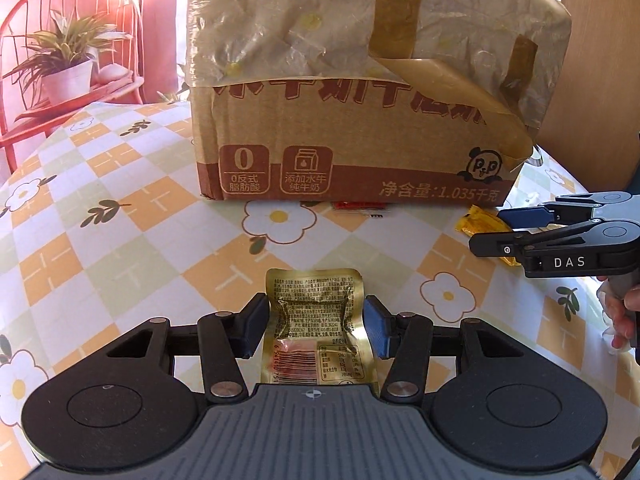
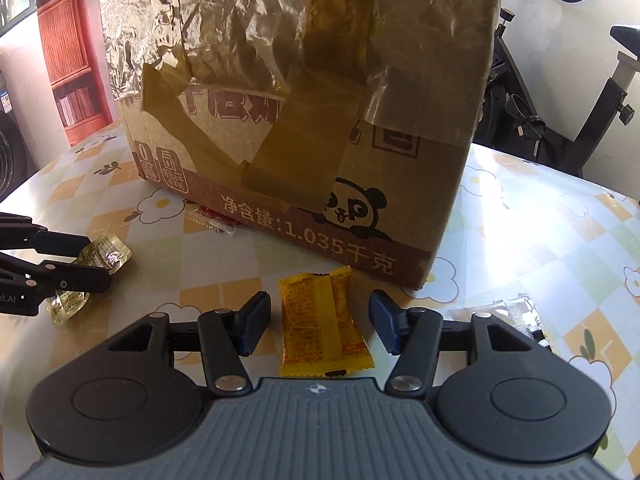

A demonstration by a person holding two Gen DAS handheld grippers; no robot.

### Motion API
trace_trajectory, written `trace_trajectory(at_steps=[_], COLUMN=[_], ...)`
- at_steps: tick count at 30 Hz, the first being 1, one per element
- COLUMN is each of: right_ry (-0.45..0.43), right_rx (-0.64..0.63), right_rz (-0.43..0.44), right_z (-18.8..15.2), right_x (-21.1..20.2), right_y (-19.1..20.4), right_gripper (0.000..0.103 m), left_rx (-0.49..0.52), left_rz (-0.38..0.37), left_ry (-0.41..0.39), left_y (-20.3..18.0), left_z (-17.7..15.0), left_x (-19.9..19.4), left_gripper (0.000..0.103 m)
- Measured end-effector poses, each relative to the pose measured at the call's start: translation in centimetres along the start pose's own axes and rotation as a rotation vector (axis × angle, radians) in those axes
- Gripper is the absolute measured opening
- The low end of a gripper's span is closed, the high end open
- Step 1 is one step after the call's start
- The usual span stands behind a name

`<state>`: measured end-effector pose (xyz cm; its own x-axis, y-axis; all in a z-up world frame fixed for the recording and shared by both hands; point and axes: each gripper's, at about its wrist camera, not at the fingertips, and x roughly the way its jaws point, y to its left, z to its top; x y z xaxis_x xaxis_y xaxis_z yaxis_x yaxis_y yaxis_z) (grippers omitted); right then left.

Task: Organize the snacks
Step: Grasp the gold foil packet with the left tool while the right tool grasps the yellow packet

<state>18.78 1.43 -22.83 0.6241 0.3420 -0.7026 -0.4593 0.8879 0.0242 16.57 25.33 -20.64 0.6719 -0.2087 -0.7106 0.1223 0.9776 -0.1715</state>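
- left wrist: our left gripper pinches a crinkled gold foil packet over the checked tablecloth, before the taped cardboard box.
- right wrist: our right gripper is spread wide around a flat yellow packet, touching neither side, just before the box.

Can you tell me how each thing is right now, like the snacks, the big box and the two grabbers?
Left gripper: fingers touching the gold foil snack packet.
Right gripper: open, fingers apart on both sides of the yellow wrapper, not touching it.
Gold foil snack packet: sealed, printed back up.
Yellow plastic snack wrapper: sealed, flat on the tablecloth.
Brown cardboard box: upright, its tape peeling.
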Motion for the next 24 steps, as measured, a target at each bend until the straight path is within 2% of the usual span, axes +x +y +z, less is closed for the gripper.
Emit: trace_trajectory(at_steps=[2, 4, 6, 9, 16, 24], right_ry=[-0.015, -0.025, -0.024, -0.044, -0.117, -0.222], right_rx=[-0.003, -0.009, -0.011, -0.016, 0.025, -0.042], right_rz=[-0.015, -0.014, -0.014, -0.024, 0.041, 0.083], right_z=[-0.2, -0.4, -0.5, -0.8, -0.6, 0.7], right_x=[-0.2, -0.4, -0.8, -1.9, -5.1, -9.0], right_y=[0.2, 0.3, 0.5, 0.9, 1.8, 3.9], right_gripper=[0.051, 0.037, 0.035, 0.034, 0.034, 0.034], left_rx=[-0.004, -0.013, -0.027, -0.032, -0.039, -0.029], left_rz=[0.010, 0.017, 0.018, 0.019, 0.007, -0.005], left_ry=[-0.008, -0.014, -0.017, -0.031, -0.088, -0.164], left_y=[0.1, 0.2, 0.3, 0.3, -0.3, -1.2], left_z=[0.0, -0.1, 0.0, 0.2, 0.7, 1.7], left_x=[0.0, 0.1, 0.1, -0.3, -2.5, -6.1], left_gripper=[0.054, 0.054, 0.052, 0.050, 0.050, 0.050])
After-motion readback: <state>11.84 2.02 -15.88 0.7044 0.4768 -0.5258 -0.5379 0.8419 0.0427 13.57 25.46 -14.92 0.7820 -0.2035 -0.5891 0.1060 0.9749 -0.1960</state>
